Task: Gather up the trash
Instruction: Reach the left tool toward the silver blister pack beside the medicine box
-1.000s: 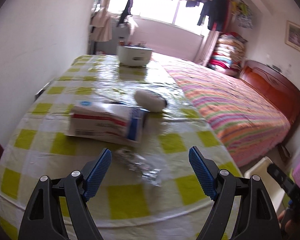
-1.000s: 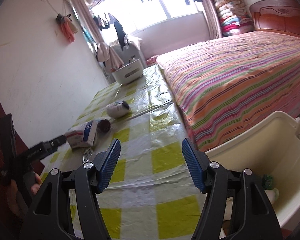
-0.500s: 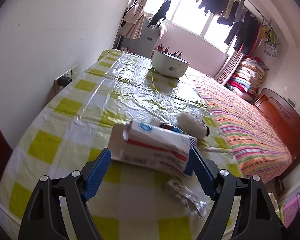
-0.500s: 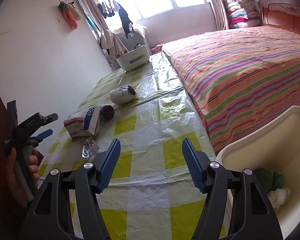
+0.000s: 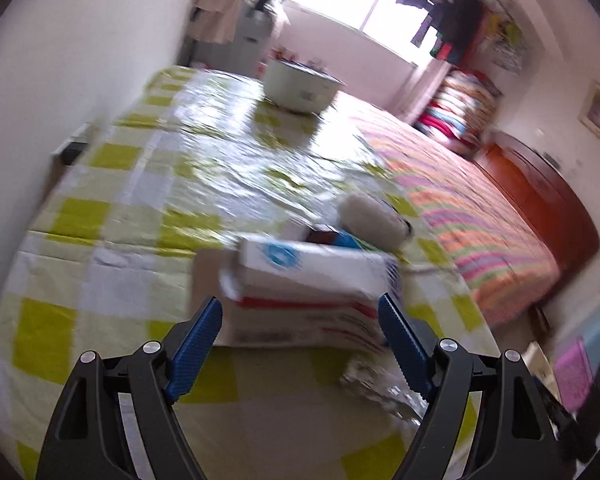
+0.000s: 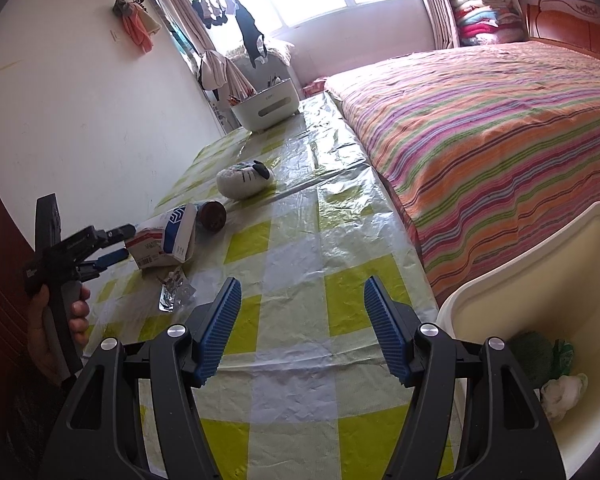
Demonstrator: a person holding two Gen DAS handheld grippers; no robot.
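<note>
- Trash to collect: a flattened white cardboard carton with red stripes and a blue logo [image 5: 308, 284] lies on its side on the table covered in yellow-and-white checked cloth under clear plastic [image 5: 140, 208], close to the wall-side edge.
- Just beside the carton, toward the near end of the table, sits a crumpled clear and silver foil wrapper [image 6: 175, 285].
- Left gripper [image 5: 300, 320] has its blue-padded jaws spread wide, one on each side of the carton's near end, gripping nothing; whether the pads touch the carton is unclear in the blurred left view.
- Right gripper [image 6: 302, 312] hangs over the near part of the table with jaws wide apart and nothing between them.
- A cream plastic bin [image 6: 548, 280] stands beside the table's near corner, holding green and white scraps.
- Beyond the carton lie a brown round-ended cylinder [image 6: 212, 216] and a white plush cat-face toy [image 6: 244, 180].
</note>
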